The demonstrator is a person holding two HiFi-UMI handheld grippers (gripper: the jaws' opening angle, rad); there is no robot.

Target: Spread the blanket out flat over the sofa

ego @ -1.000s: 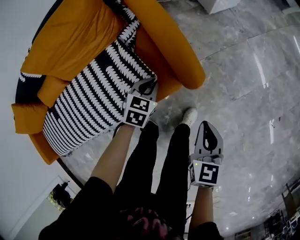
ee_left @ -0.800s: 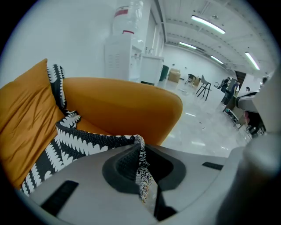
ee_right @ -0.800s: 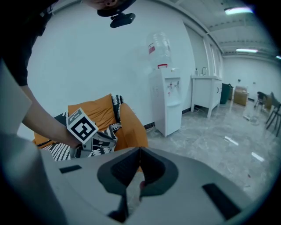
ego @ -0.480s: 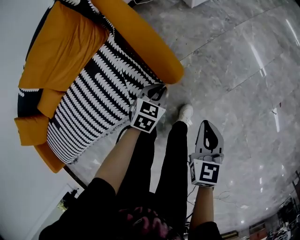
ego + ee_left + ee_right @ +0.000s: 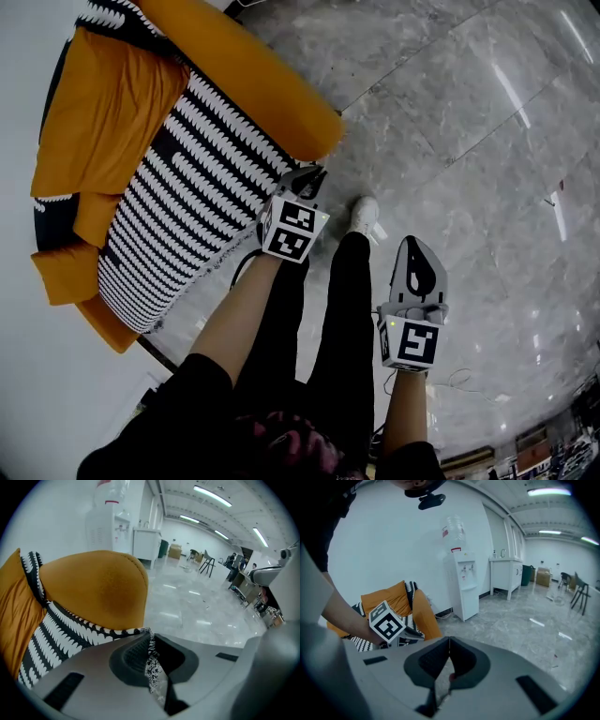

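Observation:
An orange sofa (image 5: 103, 103) stands at the upper left of the head view. The black-and-white patterned blanket (image 5: 178, 206) lies over its seat and runs up between the back cushion and the long armrest (image 5: 253, 75). My left gripper (image 5: 309, 176) is at the sofa's front corner, just below the armrest's end, shut on the blanket's edge. In the left gripper view, the blanket's edge (image 5: 151, 658) is pinched in the left gripper (image 5: 151, 641). My right gripper (image 5: 413, 248) hangs over the floor beside the person's leg, shut and empty, and the right gripper (image 5: 449, 641) shows its jaws together.
The person's black-trousered legs and a white shoe (image 5: 364, 214) stand on the grey marble floor (image 5: 469, 141) between the grippers. A white wall runs behind the sofa. A water dispenser (image 5: 461, 583) and a white cabinet (image 5: 506, 573) stand along that wall beyond the sofa.
The left gripper has moved along the sofa's front toward the armrest's end, taking the blanket's edge with it. The sofa has shifted up and left in the head view. The right gripper stays shut.

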